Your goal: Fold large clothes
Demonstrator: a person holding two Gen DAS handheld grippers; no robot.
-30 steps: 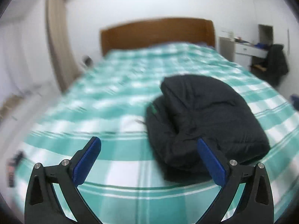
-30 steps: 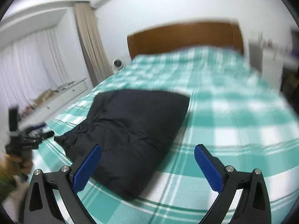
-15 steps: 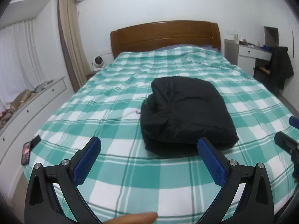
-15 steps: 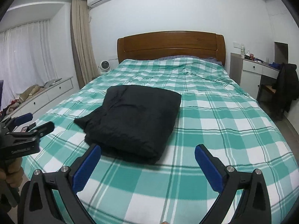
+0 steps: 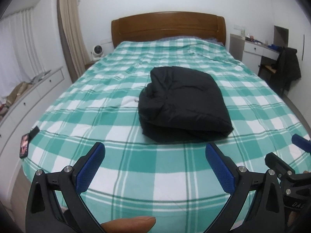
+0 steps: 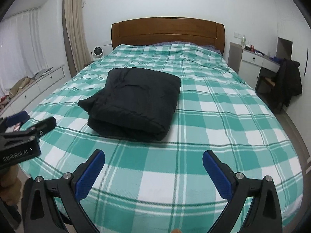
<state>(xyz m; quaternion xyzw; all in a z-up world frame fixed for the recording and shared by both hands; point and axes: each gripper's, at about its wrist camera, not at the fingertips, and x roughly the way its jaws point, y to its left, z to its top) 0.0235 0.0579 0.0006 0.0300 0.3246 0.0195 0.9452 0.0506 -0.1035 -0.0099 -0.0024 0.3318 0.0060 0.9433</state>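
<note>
A black padded garment [image 5: 182, 101] lies folded into a thick rectangular bundle in the middle of the bed [image 5: 116, 155], also in the right wrist view [image 6: 136, 101]. My left gripper [image 5: 155, 155] is open and empty, held above the foot of the bed, well short of the bundle. My right gripper [image 6: 153, 161] is open and empty, also back at the foot of the bed. The right gripper's body shows at the right edge of the left wrist view [image 5: 287, 172]. The left gripper's body shows at the left edge of the right wrist view [image 6: 23, 136].
The bed has a green and white checked cover and a wooden headboard [image 5: 167, 27]. A phone [image 5: 24, 145] lies at the bed's near left corner. White drawers [image 6: 38, 83] run along the left wall. A desk and a chair with a dark coat [image 6: 287, 81] stand at right.
Both grippers have pulled back from the bundle toward the foot of the bed and steadied. The bundle looks smaller and farther away. It has not moved.
</note>
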